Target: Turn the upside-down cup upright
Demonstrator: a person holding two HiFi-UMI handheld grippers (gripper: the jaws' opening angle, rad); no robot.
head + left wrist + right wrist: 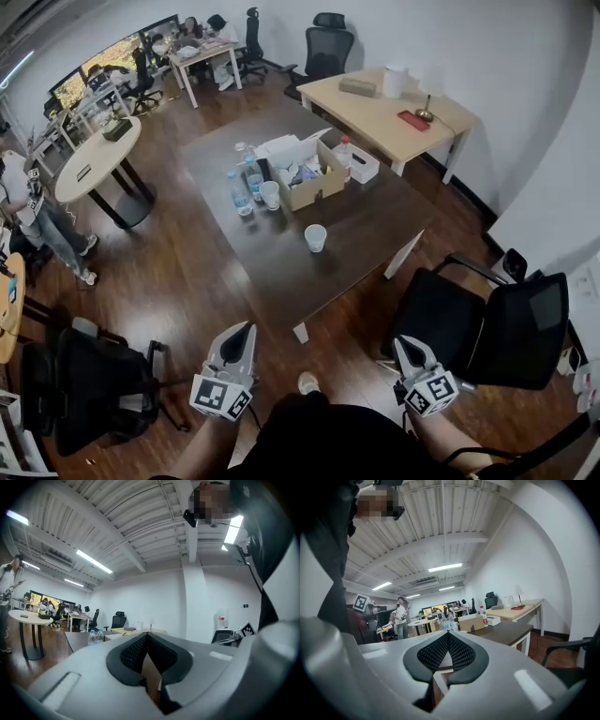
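**Cup alone on the near part of the table, both grippers well short of it**

The cup (pixel 316 237) stands on the dark table (pixel 375 220), with bare tabletop all round it. Which way up it stands cannot be told. Farther off and to the left are a cardboard box (pixel 314 183), a second cup (pixel 270 194) and water bottles (pixel 242 195). The table's near corner points toward the grippers, across open floor. The left gripper (pixel 246 330) and right gripper (pixel 401 345) are well apart from the cup, both with jaws closed on nothing. Black chairs flank them at left (pixel 94 384) and right (pixel 487 323).
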